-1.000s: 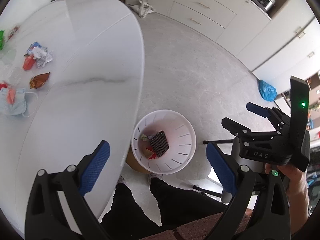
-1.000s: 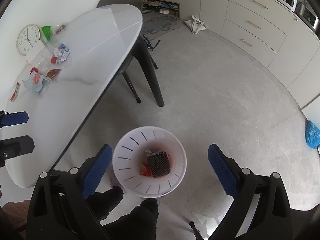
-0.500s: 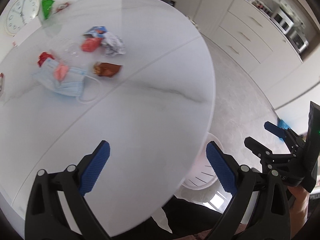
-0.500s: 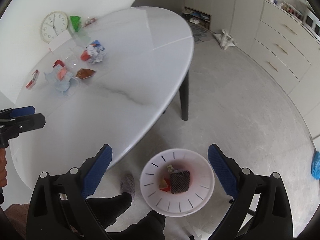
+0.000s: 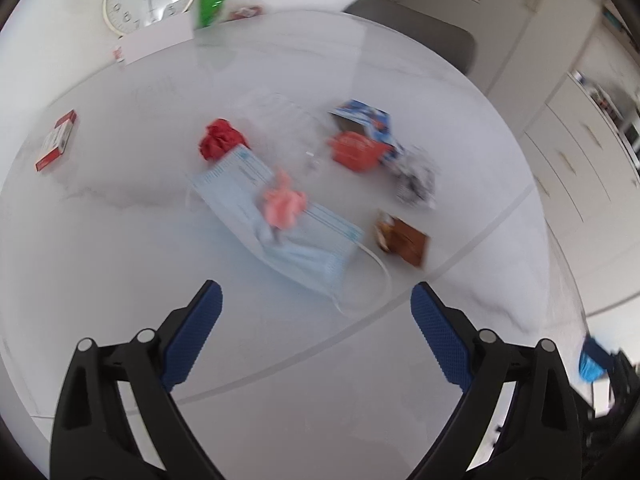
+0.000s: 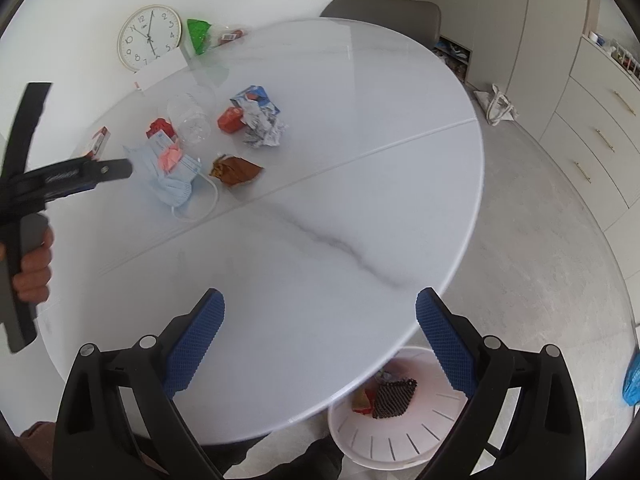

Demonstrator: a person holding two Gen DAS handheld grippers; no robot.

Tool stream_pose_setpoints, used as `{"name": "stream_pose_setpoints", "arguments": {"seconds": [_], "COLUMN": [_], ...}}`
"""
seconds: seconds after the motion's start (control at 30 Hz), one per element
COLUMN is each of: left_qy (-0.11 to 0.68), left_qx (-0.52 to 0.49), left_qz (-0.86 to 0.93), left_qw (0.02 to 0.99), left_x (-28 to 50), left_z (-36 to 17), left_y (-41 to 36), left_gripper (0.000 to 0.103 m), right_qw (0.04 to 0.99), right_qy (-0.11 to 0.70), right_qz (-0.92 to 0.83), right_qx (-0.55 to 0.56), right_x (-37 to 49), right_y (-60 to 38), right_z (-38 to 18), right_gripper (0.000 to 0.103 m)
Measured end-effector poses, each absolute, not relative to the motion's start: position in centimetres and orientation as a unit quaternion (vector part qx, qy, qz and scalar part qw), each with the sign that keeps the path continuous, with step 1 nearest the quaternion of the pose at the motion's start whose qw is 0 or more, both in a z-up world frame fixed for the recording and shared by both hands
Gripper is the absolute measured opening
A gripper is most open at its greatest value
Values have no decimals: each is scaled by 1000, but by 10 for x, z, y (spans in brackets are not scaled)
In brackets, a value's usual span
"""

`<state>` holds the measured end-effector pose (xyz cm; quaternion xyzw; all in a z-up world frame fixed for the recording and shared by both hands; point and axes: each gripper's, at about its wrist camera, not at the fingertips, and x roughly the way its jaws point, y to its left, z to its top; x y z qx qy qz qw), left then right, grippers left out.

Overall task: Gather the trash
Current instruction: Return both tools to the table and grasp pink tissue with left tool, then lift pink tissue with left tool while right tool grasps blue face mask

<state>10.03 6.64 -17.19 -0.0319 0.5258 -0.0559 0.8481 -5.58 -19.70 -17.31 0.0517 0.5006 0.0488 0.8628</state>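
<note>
Trash lies on the round white table (image 6: 360, 160): a blue face mask (image 5: 280, 220) with a pink scrap (image 5: 282, 204) on it, a brown wrapper (image 5: 402, 240), a red crumpled piece (image 5: 218, 140), a red-orange packet (image 5: 354, 151), a blue carton (image 5: 364, 118), crumpled paper (image 5: 416, 178) and a clear plastic cup (image 6: 190, 118). My left gripper (image 5: 316, 312) is open and empty just short of the mask; it also shows in the right wrist view (image 6: 108, 170). My right gripper (image 6: 320, 320) is open and empty over the table's near edge. The white bin (image 6: 384, 444) stands on the floor below, holding some trash.
A wall clock (image 6: 150, 38), a white card (image 6: 160, 72), a green bag (image 6: 198, 34) and a small red box (image 5: 56, 140) are at the table's far side. A grey chair (image 6: 384, 16) stands behind it. Cabinets (image 6: 600, 120) line the right wall.
Both grippers have swung up from the bin on the floor to the table. The left one has come close to the face mask; both stay open.
</note>
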Motion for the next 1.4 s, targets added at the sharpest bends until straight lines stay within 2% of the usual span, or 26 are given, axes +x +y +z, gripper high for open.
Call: {"name": "stream_pose_setpoints", "arguments": {"seconds": [0.13, 0.23, 0.37, 0.53, 0.63, 0.87, 1.1, 1.4], "left_qy": [535, 547, 569, 582, 580, 572, 551, 537], "left_qx": [-35, -34, -35, -43, -56, -68, -93, -79], "left_qz": [-39, -43, -45, -42, -44, -64, -83, -29], "left_qw": [843, 835, 820, 811, 812, 815, 825, 839], "left_x": [142, 167, 190, 203, 205, 197, 171, 118], "left_z": [-190, -207, -230, -247, -246, -232, -195, -155], "left_y": [78, 78, 73, 74, 77, 80, 93, 159], "left_gripper": [74, 70, 57, 41, 36, 34, 34, 34], "right_qw": [860, 856, 852, 846, 844, 844, 840, 806], "right_qy": [505, 510, 515, 522, 523, 519, 503, 495], "right_qz": [62, 70, 79, 94, 106, 130, 203, 310], "right_qx": [49, 50, 52, 49, 46, 38, 15, -99], "right_x": [-34, -20, -5, 7, 13, 25, 45, 109], "right_y": [-178, -166, -158, -155, -154, -146, -115, -14], "right_z": [-176, -181, -185, -190, -191, -187, -180, -211], "right_gripper": [96, 96, 96, 96, 96, 96, 96, 96]}}
